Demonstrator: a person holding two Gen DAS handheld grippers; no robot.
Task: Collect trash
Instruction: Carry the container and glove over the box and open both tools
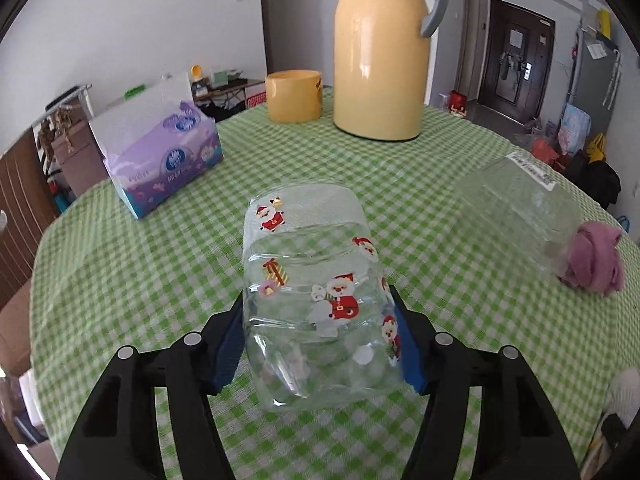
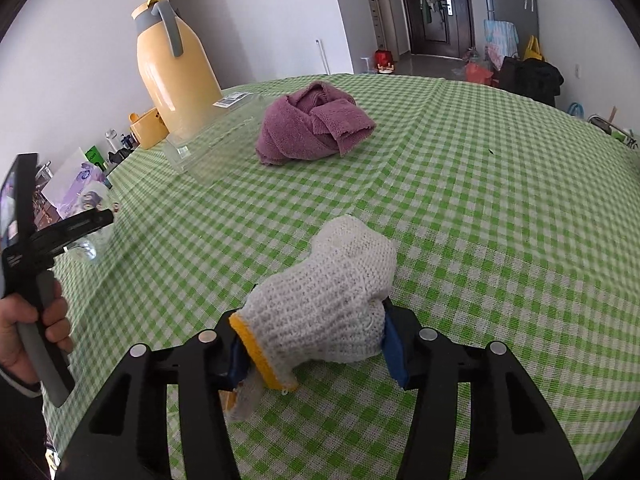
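So the left claw (image 1: 320, 344) is clamped on a clear plastic bottle (image 1: 316, 300) covered in little Santa stickers, blue pads pressed against both its sides. The bottle lies on its side in the lower middle of the left wrist view, on the green-and-white checked cloth of the counter (image 1: 160, 280).

Over in the right wrist view, the right claw (image 2: 314, 354) is clamped on a white knitted work glove (image 2: 332, 300) with a yellow cuff, bottom centre of the frame, pads squeezing it from both sides. The glove rests on the cloth.

Other stuff on the counter: a purple towel (image 2: 312, 124) bunched up in the upper middle, a clear plastic box (image 2: 216, 132) lying just left of it, a tall yellow thermos jug (image 1: 380, 56) with a grey handle, a yellow mug (image 1: 294, 96) beside it, and a purple tissue box (image 1: 168, 160) at the upper left. At the left edge of the right view a hand (image 2: 28, 328) holds the other tool's grey grip.
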